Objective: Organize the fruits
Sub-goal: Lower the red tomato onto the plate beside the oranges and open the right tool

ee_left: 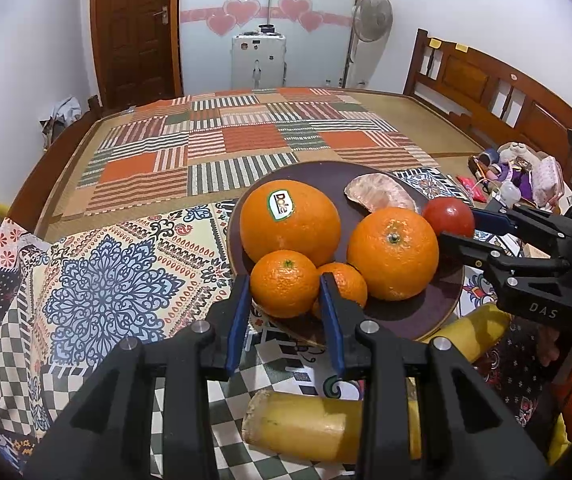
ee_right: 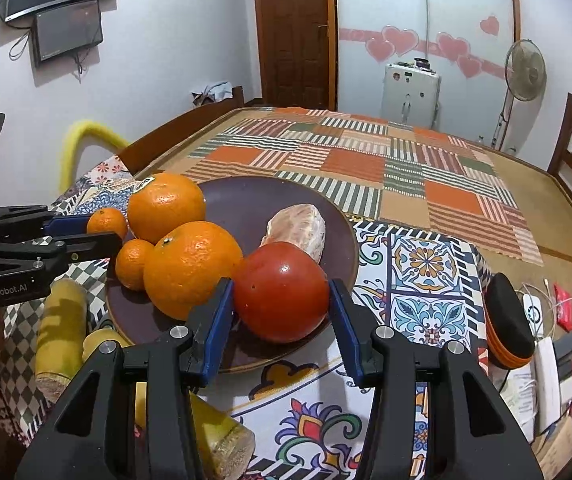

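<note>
Both grippers are at the plate (ee_left: 414, 320) now, one on each side. It is a dark round plate sitting on a patterned cloth (ee_left: 102, 280) at the near end of the bed, with a striped patchwork mat (ee_left: 246, 140) beyond it.

Left gripper (ee_left: 285, 288) first: its blue pads sit on either side of a small mandarin (ee_left: 284, 283) at the plate's near edge, narrow and apparently gripping the fruit. A second mandarin (ee_left: 348, 280) sits just behind the right finger, touching the first. From the right wrist view the same gripper (ee_right: 98, 230) comes in from the left, with one mandarin (ee_right: 107, 220) between its fingers and the other (ee_right: 134, 263) just beside it.

Right gripper (ee_right: 281, 300) on the other side: its pads bracket the tomato (ee_right: 282, 292), closed in against both flanks, holding it at the plate's near rim. From the left wrist it shows as black fingers (ee_left: 460, 228) reaching in from the right onto the tomato (ee_left: 448, 216).

In the middle of the plate, a big orange (ee_left: 290, 220) with a sticker at the back, another orange (ee_left: 393, 252) in front, touching the mandarins. A peeled segment (ee_left: 380, 194) lies at the far side, apart from the oranges.

Off the plate, yellow cylinders (ee_left: 302, 428) lie on the cloth below the grippers. Clutter (ee_right: 546, 332) lies to the right of the cloth
</note>
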{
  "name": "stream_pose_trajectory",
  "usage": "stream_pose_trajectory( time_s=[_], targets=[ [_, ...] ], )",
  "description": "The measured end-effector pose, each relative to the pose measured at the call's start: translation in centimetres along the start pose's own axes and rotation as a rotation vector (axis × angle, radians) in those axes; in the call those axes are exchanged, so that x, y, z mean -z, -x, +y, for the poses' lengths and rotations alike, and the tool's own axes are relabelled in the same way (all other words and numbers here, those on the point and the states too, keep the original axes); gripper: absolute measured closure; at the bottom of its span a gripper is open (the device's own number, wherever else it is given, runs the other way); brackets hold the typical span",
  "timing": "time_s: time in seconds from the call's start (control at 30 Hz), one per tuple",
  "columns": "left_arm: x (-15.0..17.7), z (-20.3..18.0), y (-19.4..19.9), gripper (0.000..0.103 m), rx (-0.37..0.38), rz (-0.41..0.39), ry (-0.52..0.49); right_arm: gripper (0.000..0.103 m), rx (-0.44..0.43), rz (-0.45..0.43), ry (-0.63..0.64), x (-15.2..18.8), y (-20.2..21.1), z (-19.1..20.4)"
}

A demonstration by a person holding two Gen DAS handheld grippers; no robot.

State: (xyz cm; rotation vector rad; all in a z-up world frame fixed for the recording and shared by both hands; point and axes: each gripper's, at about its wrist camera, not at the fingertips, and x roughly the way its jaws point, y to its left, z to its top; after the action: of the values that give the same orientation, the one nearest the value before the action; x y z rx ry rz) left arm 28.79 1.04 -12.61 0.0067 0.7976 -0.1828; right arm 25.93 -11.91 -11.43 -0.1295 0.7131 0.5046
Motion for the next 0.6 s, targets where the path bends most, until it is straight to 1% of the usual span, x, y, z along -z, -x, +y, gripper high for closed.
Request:
stream_pose_trajectory(
  time_s=[0.13, 0.23, 0.3, 0.37, 0.6],
  targets=[
    [0.0, 0.2, 0.0, 0.062, -0.009, 0.001, 0.005, 0.058, 0.005, 0.001, 0.004, 0.0, -0.1, -0.1],
    [0.0, 0.4, 0.1, 0.060, -0.012, 0.003, 0.006, 0.056, 0.013, 0.002, 0.006, -0.1, -0.1, -0.1],
    [0.1, 0.2, 0.4, 0.058, -0.006, 0.000, 0.003, 0.051, 0.013, -0.004, 0.008, 0.0, 0.1, 0.0],
    [0.2, 0.0, 0.9, 0.053, -0.007, -0.012, -0.001, 0.047, 0.015, -0.016, 0.011, 0.0, 0.5, 0.2],
    [0.7, -1.5, 3.7, 0.036, -0.011, -0.056, -0.015, 0.047, 0.010, -0.039, 0.005, 0.3, 2.2, 0.3]
  ],
)
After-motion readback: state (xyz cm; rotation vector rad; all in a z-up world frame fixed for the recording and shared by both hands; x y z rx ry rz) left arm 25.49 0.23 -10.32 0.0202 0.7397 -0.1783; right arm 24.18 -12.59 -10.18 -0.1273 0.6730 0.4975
